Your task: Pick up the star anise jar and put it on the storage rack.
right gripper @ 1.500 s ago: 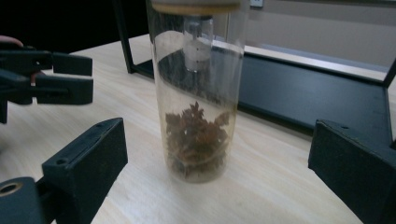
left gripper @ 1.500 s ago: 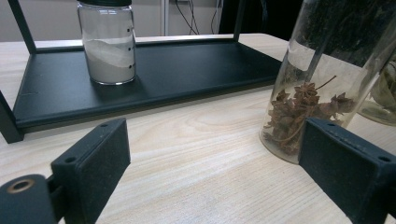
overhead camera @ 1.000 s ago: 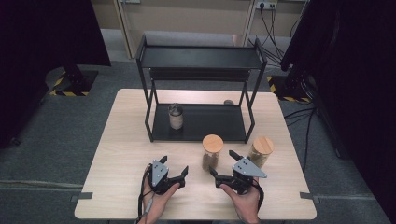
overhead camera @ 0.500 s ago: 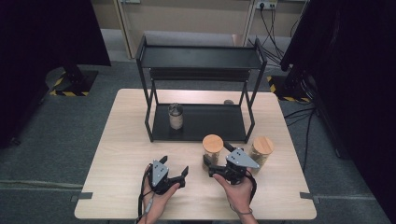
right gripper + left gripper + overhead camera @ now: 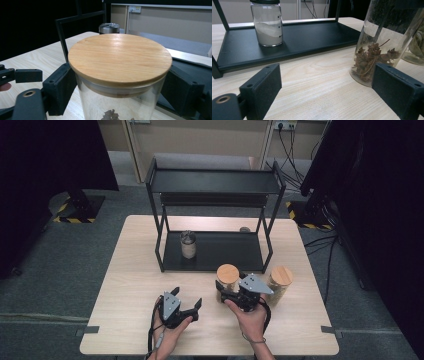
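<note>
Pale wooden table (image 5: pixel 135 285) on grey carpet, dark curtains to either side, a beige wall with sockets at the back. Black two-tier metal rack (image 5: pixel 215 182) at the far half of the table, its lower tray (image 5: pixel 312 37) holding a small shaker jar with white powder (image 5: pixel 188 244) toward the left; rest of that tray bare. Front edge of the rack close behind the work.

Right gripper (image 5: pixel 231 292) at the star anise jar (image 5: pixel 227 279), jaws spread to either side just under the bamboo lid (image 5: pixel 120 56), glass between them; contact on the glass impossible to tell, not clamped as far as visible. Jar upright on the table, just in front of the rack's right half. Second bamboo-lidded jar (image 5: pixel 280 282) just beside, right of the gripper.

Left gripper (image 5: pixel 187 306) held low over the near table, jaws wide apart, nothing between them, near the star anise jar's left side. Open bare wood to the left and along the near edge.
</note>
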Demonstrator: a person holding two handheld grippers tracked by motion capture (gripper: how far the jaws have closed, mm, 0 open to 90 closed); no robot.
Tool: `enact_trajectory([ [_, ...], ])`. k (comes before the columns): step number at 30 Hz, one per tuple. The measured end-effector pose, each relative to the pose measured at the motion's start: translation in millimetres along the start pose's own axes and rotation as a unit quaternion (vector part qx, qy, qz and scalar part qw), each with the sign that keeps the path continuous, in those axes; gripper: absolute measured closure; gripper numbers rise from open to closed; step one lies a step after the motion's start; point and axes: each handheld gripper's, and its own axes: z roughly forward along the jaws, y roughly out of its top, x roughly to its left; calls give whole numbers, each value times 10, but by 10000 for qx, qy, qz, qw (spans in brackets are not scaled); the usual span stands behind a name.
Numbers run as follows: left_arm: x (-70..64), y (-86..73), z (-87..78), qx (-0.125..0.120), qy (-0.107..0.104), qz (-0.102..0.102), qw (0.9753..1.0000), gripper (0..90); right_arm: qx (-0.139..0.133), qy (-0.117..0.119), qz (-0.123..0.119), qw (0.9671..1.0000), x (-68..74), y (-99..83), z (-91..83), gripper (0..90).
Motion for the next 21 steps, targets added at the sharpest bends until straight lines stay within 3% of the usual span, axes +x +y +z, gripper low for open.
enact_trajectory([
  [5, -1, 0, -1, -7, -2, -1, 10000, 86, 3, -9, -2, 10000, -3, -9, 11, 246],
  [21, -5, -1, -1, -16, -11, 24, 10000, 86, -44, -49, 247, 9997, -10, 22, 0, 253],
])
